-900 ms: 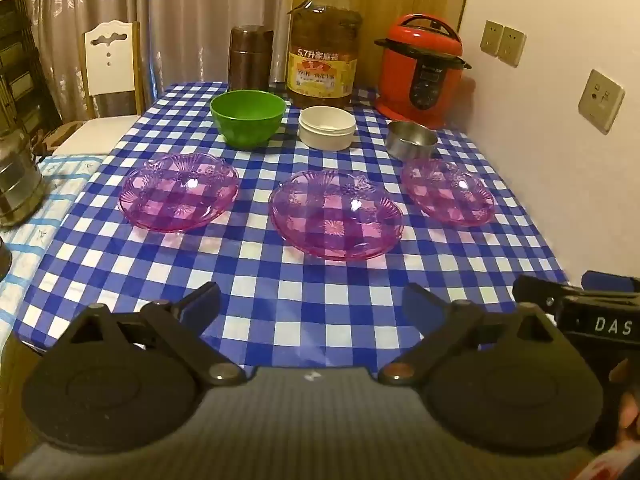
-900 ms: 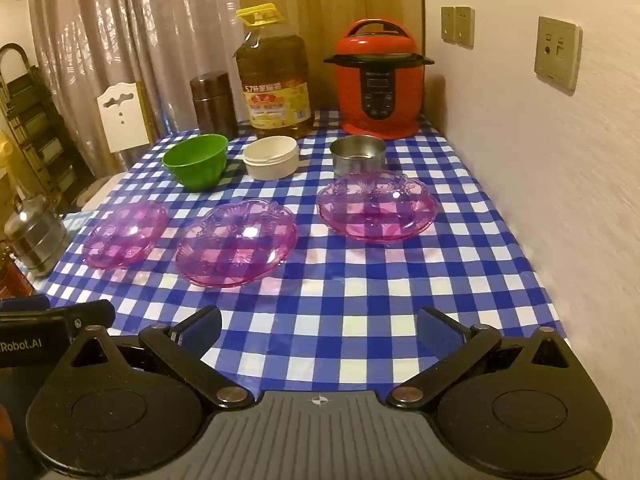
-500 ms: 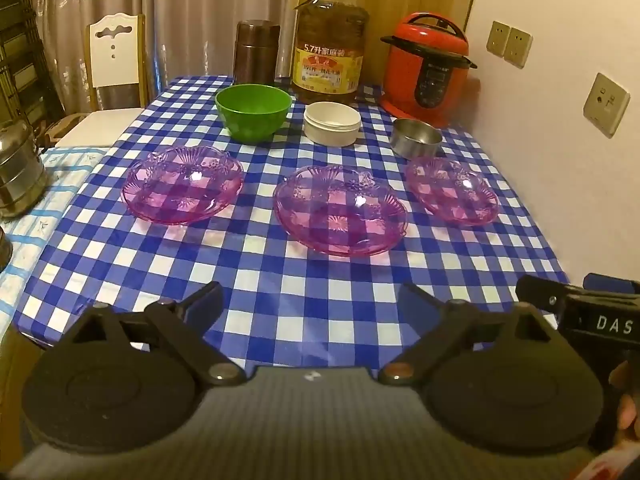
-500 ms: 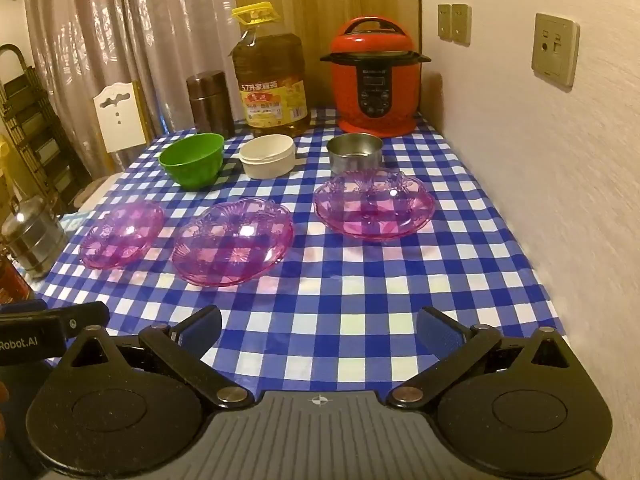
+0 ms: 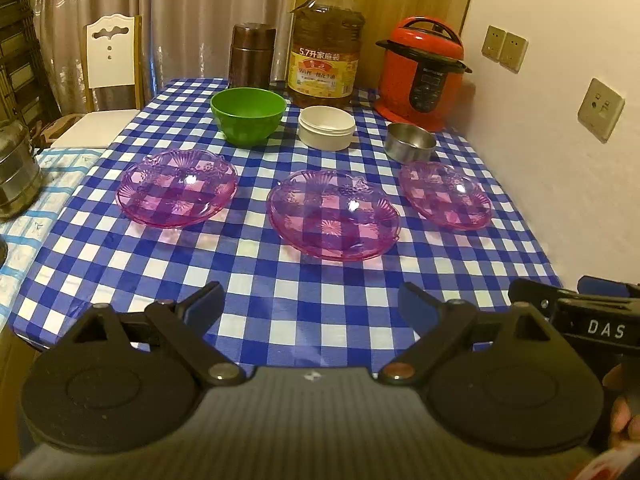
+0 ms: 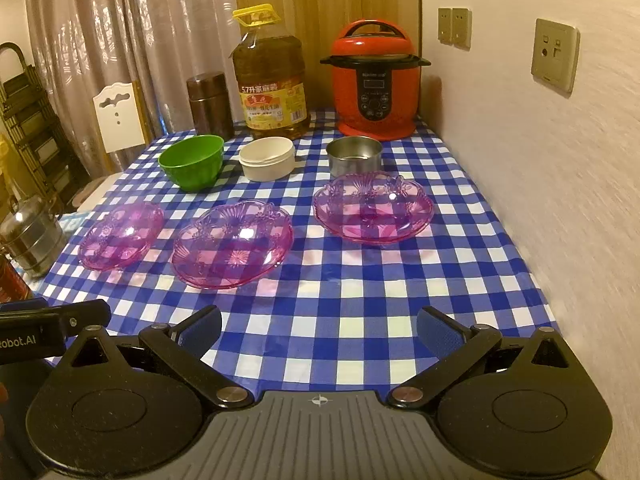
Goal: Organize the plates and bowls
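We find the near tabletop (image 5: 304, 320) unobstructed. Three purple plates (image 5: 334, 214) span mid-table with gaps between them; bowls (image 5: 247, 114) and the wall (image 6: 540, 200) bound the rest.

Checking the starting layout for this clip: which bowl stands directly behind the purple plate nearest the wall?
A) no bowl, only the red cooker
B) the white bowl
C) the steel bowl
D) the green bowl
C: the steel bowl sits just behind the purple plate nearest the wall, almost touching its far rim, while the green bowl and white bowl stand further left.
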Motion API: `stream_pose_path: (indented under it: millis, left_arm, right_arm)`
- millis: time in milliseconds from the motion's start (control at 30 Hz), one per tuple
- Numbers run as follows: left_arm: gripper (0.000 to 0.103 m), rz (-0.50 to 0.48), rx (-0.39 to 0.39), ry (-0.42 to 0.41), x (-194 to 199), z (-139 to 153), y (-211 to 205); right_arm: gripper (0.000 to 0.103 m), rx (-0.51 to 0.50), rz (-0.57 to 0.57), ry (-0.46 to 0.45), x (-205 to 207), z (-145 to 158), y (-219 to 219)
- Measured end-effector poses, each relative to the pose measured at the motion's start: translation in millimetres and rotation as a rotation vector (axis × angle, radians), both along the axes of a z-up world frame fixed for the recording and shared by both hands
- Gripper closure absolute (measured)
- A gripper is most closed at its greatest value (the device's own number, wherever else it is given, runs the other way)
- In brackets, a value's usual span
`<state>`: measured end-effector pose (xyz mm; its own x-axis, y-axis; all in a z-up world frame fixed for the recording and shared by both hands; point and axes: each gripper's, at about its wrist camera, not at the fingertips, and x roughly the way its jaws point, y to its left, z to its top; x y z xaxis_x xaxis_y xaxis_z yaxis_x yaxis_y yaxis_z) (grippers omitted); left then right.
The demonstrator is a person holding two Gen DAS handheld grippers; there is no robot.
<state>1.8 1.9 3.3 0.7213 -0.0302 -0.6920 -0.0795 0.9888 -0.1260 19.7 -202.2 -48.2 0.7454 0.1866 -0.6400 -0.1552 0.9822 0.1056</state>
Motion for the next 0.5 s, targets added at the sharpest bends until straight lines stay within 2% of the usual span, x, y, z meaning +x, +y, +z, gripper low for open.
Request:
stream_pose_path:
  millis: [500]
  left_arm:
    - [0.011,-0.003,-0.004,-0.002,1.2,0.9,-1.2]
  right_arm:
    - [0.0,-0.001,-0.009,-0.004,-1.1,3.0,-1.5]
